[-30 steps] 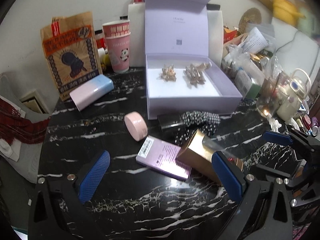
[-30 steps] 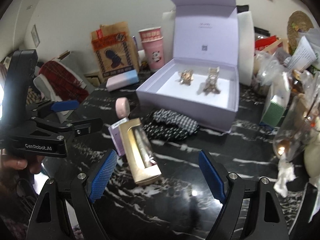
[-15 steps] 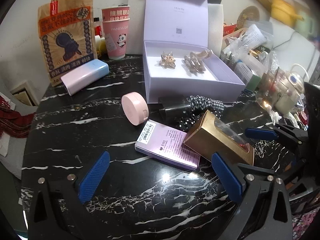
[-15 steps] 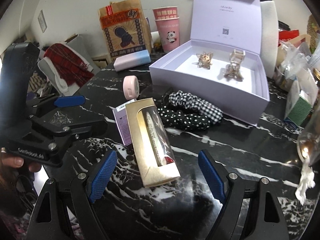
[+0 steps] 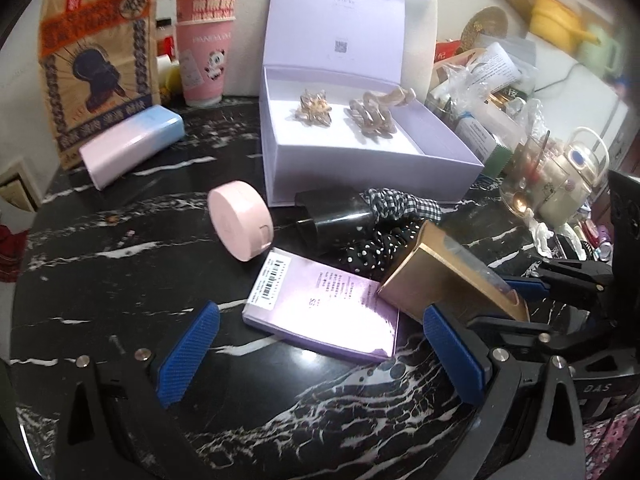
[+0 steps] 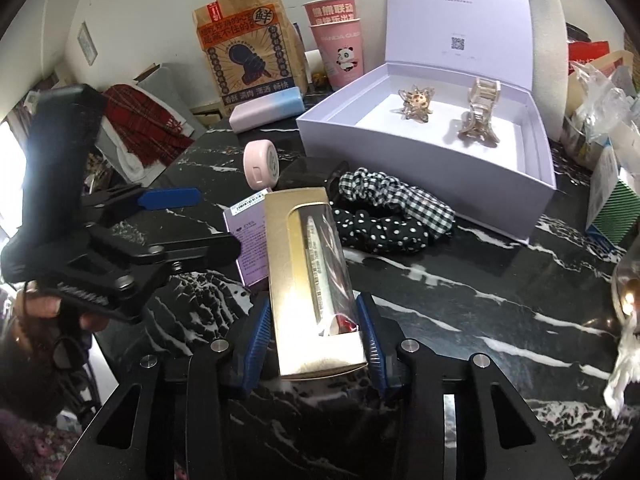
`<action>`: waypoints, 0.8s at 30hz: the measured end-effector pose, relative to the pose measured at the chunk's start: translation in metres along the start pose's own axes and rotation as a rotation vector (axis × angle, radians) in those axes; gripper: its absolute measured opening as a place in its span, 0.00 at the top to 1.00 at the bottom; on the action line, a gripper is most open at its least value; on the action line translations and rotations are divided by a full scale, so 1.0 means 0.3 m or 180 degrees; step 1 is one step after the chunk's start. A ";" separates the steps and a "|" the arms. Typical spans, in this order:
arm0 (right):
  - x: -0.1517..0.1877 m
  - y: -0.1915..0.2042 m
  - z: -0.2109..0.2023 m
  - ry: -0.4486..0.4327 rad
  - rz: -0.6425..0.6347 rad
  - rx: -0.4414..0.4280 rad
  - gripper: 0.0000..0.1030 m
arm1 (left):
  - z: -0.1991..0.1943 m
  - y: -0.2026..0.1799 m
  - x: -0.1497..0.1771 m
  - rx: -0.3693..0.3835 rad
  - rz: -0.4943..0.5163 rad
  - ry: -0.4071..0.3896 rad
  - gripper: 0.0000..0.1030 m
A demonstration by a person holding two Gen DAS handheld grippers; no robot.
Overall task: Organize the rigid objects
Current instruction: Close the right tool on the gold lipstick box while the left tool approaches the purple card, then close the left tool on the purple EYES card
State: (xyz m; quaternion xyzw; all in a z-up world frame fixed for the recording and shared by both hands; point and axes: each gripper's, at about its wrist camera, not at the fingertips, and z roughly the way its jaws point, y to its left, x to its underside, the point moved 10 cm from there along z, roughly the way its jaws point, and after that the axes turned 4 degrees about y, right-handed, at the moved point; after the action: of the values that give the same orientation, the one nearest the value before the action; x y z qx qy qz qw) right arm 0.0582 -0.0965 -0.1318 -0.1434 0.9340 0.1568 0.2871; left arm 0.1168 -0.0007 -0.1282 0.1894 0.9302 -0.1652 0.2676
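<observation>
My right gripper (image 6: 316,340) is shut on the near end of a long gold box (image 6: 308,280) with a clear window; the box also shows in the left wrist view (image 5: 444,280). It leans on a flat purple box (image 5: 320,312), partly hidden in the right wrist view (image 6: 248,248). My left gripper (image 5: 320,356) is open and empty, with the purple box just ahead between its fingers. A pink round case (image 5: 240,224) stands on edge behind. An open lilac gift box (image 5: 440,168) holds two hair claws (image 5: 372,116).
Black-and-white scrunchies (image 6: 392,216) and a black item (image 5: 332,216) lie before the lilac box. A pink-blue case (image 5: 132,144), paper bag (image 5: 96,60) and pink cups (image 5: 204,48) stand at the back left. Cluttered bottles and bags (image 5: 540,160) line the right.
My right gripper moved forward and closed on the gold box's near end. My left gripper moved closer to the purple box and stayed open.
</observation>
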 end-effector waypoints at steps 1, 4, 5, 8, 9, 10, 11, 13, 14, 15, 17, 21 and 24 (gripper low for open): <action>0.002 -0.006 -0.006 -0.0004 0.0009 0.0021 0.62 | 0.009 -0.004 -0.002 0.0037 -0.0010 0.0019 0.00; 0.011 -0.028 -0.023 0.0000 0.0049 0.0084 0.63 | 0.034 -0.015 -0.003 0.0128 -0.0007 0.0062 0.00; 0.014 -0.033 -0.029 -0.0005 0.0059 0.0082 0.63 | 0.047 -0.018 -0.002 0.0135 -0.0005 0.0099 0.00; 0.022 -0.042 -0.040 0.0002 0.0061 0.0107 0.63 | 0.071 -0.026 0.002 0.0142 0.0018 0.0172 0.00; 0.024 -0.043 -0.043 0.0006 0.0048 0.0125 0.63 | 0.078 -0.027 0.004 0.0138 0.0030 0.0184 0.00; 0.025 -0.044 -0.044 0.0008 0.0035 0.0139 0.63 | 0.088 -0.029 0.007 0.0126 0.0043 0.0205 0.00; 0.026 -0.044 -0.046 0.0009 0.0021 0.0154 0.63 | 0.094 -0.028 0.012 0.0116 0.0050 0.0226 0.00; 0.025 -0.045 -0.047 0.0012 0.0016 0.0158 0.63 | 0.107 -0.030 0.019 0.0080 0.0088 0.0259 0.00; 0.024 -0.045 -0.047 0.0014 0.0019 0.0156 0.63 | 0.110 -0.035 0.021 0.0037 0.0150 0.0247 0.00; 0.024 -0.045 -0.047 0.0015 0.0022 0.0153 0.63 | 0.116 -0.038 0.024 0.0015 0.0193 0.0266 0.00; 0.024 -0.044 -0.046 0.0014 0.0027 0.0149 0.63 | 0.126 -0.048 0.032 -0.0094 0.0349 0.0282 0.00; 0.024 -0.045 -0.046 0.0015 0.0030 0.0145 0.63 | 0.147 -0.054 0.040 -0.0377 0.0625 0.0289 0.00; 0.024 -0.044 -0.046 0.0019 0.0029 0.0145 0.63 | 0.147 -0.059 0.039 -0.0333 0.0647 0.0265 0.00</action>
State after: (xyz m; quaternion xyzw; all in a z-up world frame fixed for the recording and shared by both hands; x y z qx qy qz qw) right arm 0.0504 -0.1150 -0.1280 -0.1329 0.9389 0.1363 0.2867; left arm 0.1191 -0.0312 -0.1664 0.2752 0.9238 -0.0805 0.2537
